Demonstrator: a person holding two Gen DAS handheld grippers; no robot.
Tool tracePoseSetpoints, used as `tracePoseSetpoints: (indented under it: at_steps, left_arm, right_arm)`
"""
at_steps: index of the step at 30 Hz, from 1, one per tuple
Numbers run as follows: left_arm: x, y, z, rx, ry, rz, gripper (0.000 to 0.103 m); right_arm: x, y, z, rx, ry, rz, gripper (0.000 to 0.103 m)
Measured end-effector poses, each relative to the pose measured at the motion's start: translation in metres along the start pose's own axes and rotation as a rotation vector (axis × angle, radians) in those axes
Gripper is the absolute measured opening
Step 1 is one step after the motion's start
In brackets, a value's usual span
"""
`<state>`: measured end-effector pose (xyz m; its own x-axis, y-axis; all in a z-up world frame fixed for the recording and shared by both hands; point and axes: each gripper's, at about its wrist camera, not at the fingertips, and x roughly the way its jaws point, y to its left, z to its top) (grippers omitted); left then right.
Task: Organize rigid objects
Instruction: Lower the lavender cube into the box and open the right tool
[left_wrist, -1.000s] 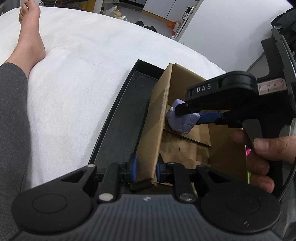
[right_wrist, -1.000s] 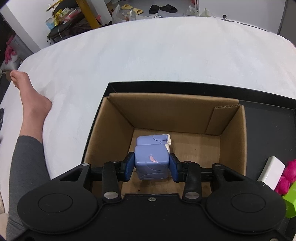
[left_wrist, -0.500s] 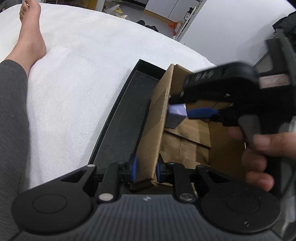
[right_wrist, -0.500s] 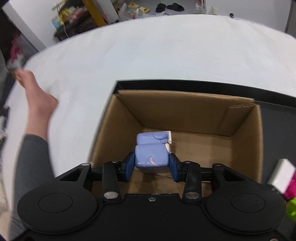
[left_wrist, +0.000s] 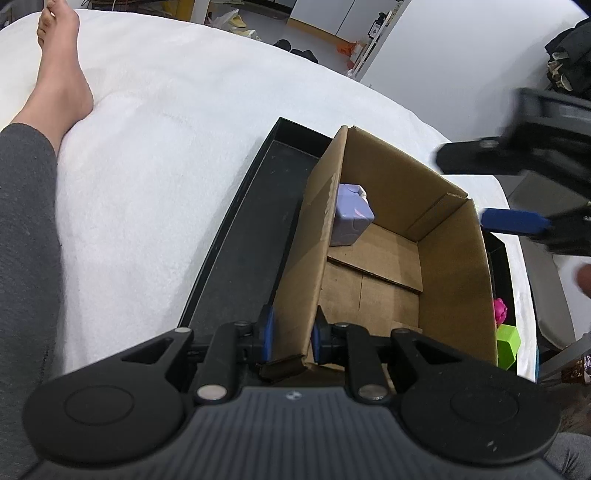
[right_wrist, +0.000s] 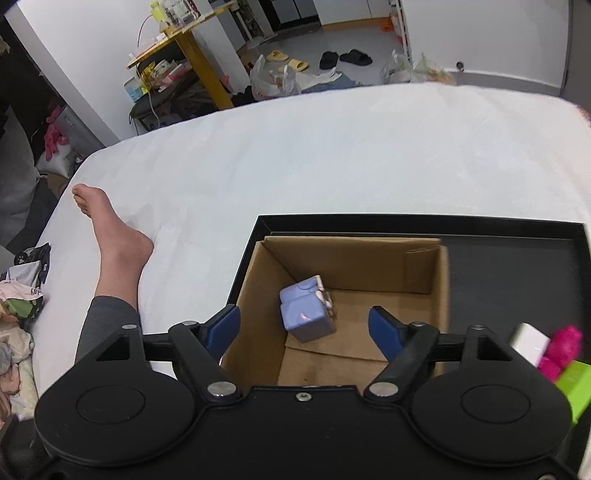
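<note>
Light: soft, even indoor light; the white bed (right_wrist: 332, 147) reads bright with no harsh glare.
Shadows: faint (deepest inside the cardboard box (left_wrist: 454, 266)).
Blur: right claw (left_wrist: 517, 221) smeared by motion in the left wrist view.
Distortion: strong fisheye bending at the edges.

A lived-in bedroom is showing: a white bed (right_wrist: 332, 155), slippers (right_wrist: 288, 61) lying on the floor, a cluttered yellow shelf (right_wrist: 177, 48) standing nearby.

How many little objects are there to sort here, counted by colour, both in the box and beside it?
Lavender-blue: 1, the cube in the cardboard box
White: 1, the block beside the box
Pink: 1, the toy
Green: 1, the block
Total: 4
</note>
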<state>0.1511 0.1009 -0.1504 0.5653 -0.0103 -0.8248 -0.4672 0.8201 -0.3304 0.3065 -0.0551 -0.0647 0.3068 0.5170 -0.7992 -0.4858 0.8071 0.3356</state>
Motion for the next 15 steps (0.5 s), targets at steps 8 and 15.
tracePoseSetpoints:
  at_steps: [8,15]
  left_arm:
    - [-0.001,-0.005,-0.002,0.016,0.004,0.014,0.018]
    - [0.000,-0.006,-0.001,0.017,0.011,0.025,0.018]
  right_arm:
    - [-0.040,-0.010,-0.009,-0.014,-0.047,-0.018,0.083]
    - [-0.065,-0.037,-0.023,0.060,-0.080,-0.055,0.083]
